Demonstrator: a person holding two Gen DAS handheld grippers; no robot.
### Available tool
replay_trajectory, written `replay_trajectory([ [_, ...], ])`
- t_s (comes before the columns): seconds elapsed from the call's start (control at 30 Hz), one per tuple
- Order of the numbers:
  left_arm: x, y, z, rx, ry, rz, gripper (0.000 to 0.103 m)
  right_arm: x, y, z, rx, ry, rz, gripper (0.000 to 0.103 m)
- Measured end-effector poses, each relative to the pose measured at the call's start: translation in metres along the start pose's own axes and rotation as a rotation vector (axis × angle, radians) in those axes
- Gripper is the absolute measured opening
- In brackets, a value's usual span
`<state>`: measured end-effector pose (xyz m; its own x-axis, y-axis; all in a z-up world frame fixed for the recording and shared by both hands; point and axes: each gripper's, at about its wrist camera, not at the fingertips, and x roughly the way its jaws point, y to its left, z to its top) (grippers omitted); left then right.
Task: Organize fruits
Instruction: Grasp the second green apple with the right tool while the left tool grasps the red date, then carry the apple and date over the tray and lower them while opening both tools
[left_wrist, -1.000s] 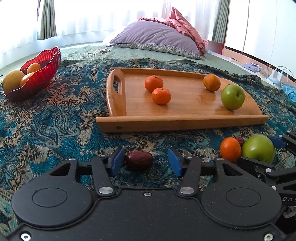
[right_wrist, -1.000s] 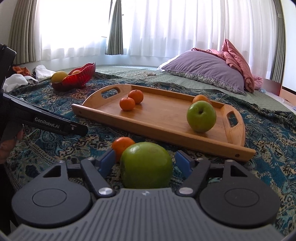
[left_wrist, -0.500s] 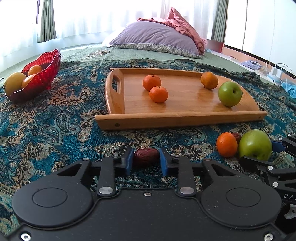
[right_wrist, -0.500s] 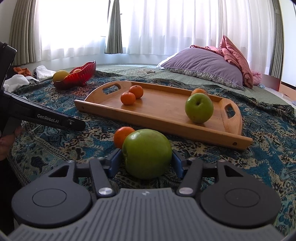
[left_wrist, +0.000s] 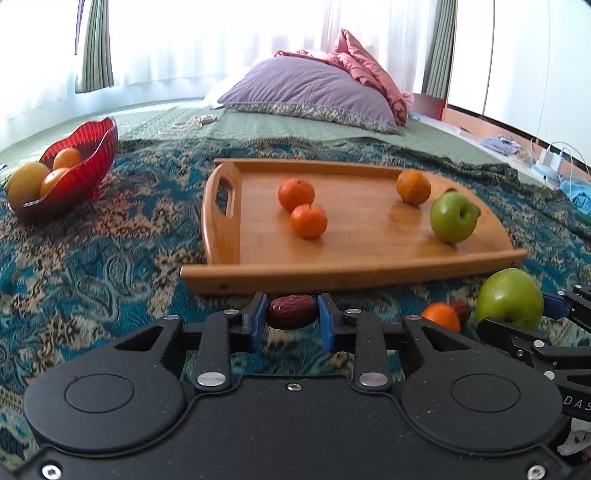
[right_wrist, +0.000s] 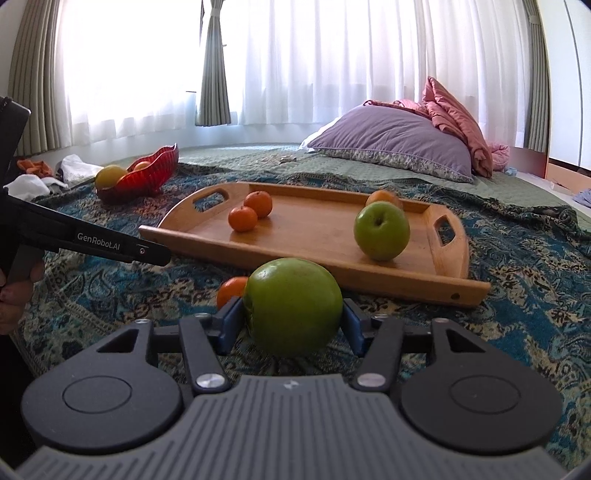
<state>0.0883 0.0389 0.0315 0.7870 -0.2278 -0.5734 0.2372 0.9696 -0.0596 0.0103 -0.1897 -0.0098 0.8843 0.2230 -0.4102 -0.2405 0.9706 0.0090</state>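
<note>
My left gripper (left_wrist: 291, 312) is shut on a dark red date (left_wrist: 293, 318), just in front of the wooden tray's (left_wrist: 369, 273) near rim. My right gripper (right_wrist: 293, 319) is shut on a large green apple (right_wrist: 291, 295), its blue pads pressing both sides. That apple (left_wrist: 509, 297) also shows at the right of the left wrist view. The tray holds three tangerines (left_wrist: 308, 220) and a second green apple (left_wrist: 453, 217). A loose tangerine (left_wrist: 441, 316) and another date (left_wrist: 461, 306) lie on the blanket between the grippers.
A red bowl (left_wrist: 88, 162) with yellow and orange fruit stands at the far left on the patterned blanket. A purple pillow (left_wrist: 310, 88) lies behind the tray. A person's hand (right_wrist: 14, 295) holds the left gripper's handle at the left edge.
The left jaws came together on the date, which lay loose between them. The right jaws closed in on the green apple until the pads touched it.
</note>
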Motion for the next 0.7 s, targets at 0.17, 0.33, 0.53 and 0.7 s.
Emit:
replay_trajectory([
  [0.17, 0.002, -0.004, 0.017, -0.003, -0.03, -0.013, 0.028, 0.001, -0.008, 0.012, 0.022, -0.028, -0.033, 0.06],
  [0.33, 0.007, -0.006, 0.038, -0.002, -0.058, -0.028, 0.028, 0.005, -0.02, 0.031, 0.061, -0.051, -0.06, 0.06],
  [0.53, 0.024, -0.004, 0.078, -0.03, -0.069, -0.042, 0.028, 0.022, -0.036, 0.069, 0.049, -0.04, -0.113, 0.06],
  [0.7, 0.057, 0.001, 0.117, -0.06, -0.021, -0.058, 0.028, 0.057, -0.063, 0.109, 0.086, 0.028, -0.143, 0.06],
])
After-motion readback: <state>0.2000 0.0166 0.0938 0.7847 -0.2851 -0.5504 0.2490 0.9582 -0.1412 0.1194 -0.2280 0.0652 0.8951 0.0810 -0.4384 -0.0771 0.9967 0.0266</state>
